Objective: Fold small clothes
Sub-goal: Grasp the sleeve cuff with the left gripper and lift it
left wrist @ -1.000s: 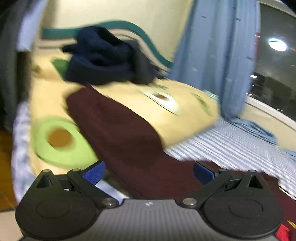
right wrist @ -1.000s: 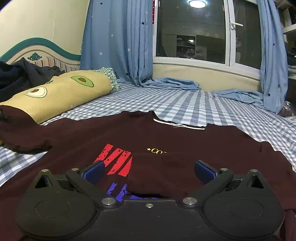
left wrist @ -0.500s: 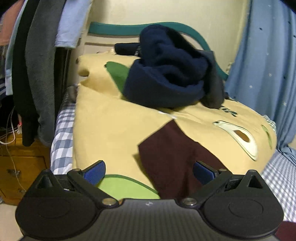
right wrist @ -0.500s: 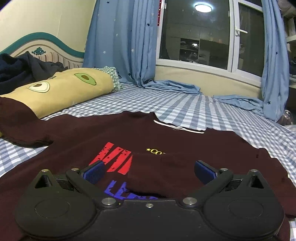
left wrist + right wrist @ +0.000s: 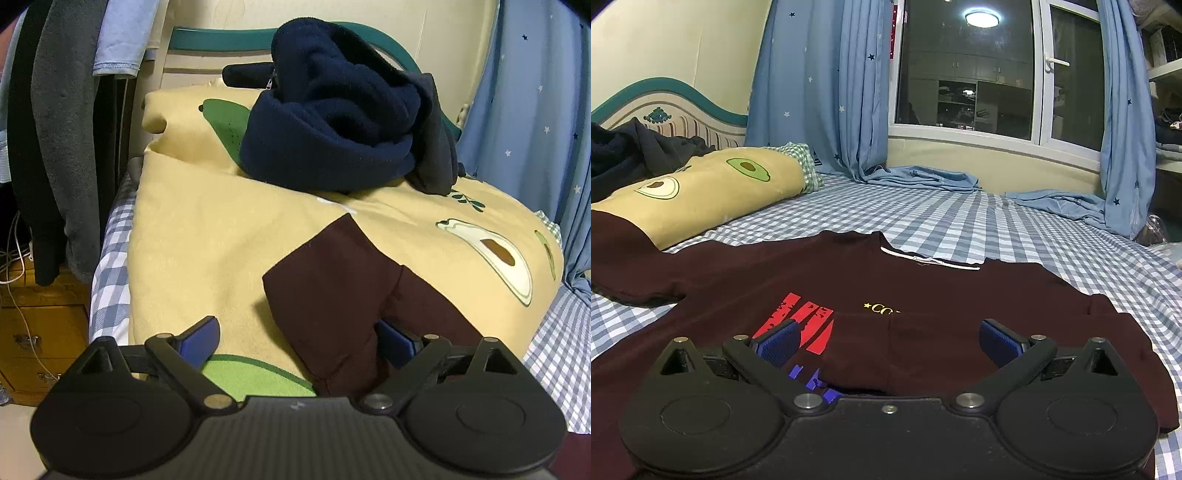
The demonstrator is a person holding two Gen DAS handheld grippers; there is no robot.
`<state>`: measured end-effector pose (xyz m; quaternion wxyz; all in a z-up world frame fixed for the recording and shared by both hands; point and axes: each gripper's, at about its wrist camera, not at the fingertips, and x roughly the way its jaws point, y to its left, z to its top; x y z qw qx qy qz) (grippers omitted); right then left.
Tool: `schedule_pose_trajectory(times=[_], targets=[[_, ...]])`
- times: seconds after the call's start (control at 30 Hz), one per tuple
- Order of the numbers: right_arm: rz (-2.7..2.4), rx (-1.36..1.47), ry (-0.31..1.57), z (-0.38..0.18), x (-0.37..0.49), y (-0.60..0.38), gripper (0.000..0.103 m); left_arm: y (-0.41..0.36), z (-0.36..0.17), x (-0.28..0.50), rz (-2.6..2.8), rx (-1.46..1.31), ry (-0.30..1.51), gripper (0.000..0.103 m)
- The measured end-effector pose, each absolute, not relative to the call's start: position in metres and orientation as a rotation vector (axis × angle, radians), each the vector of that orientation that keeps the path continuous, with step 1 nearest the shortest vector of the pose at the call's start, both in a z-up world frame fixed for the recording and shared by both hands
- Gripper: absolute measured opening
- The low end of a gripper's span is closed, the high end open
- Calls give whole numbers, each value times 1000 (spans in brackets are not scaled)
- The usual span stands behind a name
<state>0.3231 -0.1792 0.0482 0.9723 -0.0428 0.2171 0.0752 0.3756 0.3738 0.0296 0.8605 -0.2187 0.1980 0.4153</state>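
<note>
- Left gripper point(image 5: 297, 339): jaws wide, have just been closing a little; the maroon sleeve point(image 5: 332, 295) lies between them, draped over the right pad, not pinched.
- Sleeve rests on the yellow avocado pillow point(image 5: 221, 229) at the head of the bed; navy fleece pile point(image 5: 332, 122) sits further up the pillow.
- Right gripper point(image 5: 886, 339): jaws wide, a folded-in flap of the maroon T-shirt point(image 5: 775, 269) between the pads, no clamp.
- T-shirt is spread print-up on the checked bedsheet point(image 5: 960, 218), mid-bed, collar toward the window side.
</note>
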Motion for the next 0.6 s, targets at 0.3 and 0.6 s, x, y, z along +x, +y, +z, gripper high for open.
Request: schedule_pose_trajectory(times=[0.3, 0.6], targets=[[148, -73, 452, 45, 326, -186, 103, 353, 35, 389, 849, -313, 429, 52], [152, -74, 455, 43, 326, -185, 103, 327, 50, 400, 836, -246, 382, 17]])
